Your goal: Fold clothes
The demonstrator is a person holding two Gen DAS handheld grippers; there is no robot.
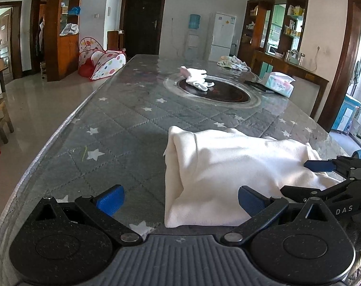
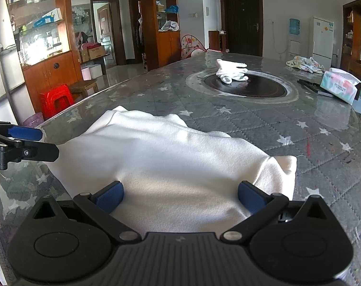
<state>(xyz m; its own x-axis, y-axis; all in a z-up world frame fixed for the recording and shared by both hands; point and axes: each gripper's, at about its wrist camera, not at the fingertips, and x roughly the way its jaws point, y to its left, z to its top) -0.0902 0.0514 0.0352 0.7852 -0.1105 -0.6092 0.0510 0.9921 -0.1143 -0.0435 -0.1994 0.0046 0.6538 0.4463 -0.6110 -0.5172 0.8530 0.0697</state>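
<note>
Blue pads of our right gripper (image 2: 180,199) stand spread wide, straddling the near edge of the cream garment (image 2: 161,164) without pinching it. Our left gripper (image 1: 180,200) is likewise spread and empty, its right pad just beside the garment's near left corner and its left pad over bare tabletop. Cream garment lies partly folded on the near end of the table (image 1: 123,128), on the star-print quilted cover under glass; a doubled edge runs along its left side in the left wrist view, and loose layers show at the right corner in the right wrist view. We judge the step in hand to be taking hold of the near hem for another fold. To do it well, we should catch all layers at each corner, close both grippers evenly, lift low, and carry the hem straight away so the edges align. Farther out: white gloves (image 1: 196,78) on the dark inset hotplate (image 1: 228,94), a tissue pack (image 1: 279,83), and a crumpled patterned cloth (image 1: 233,63) at the far end.
</note>
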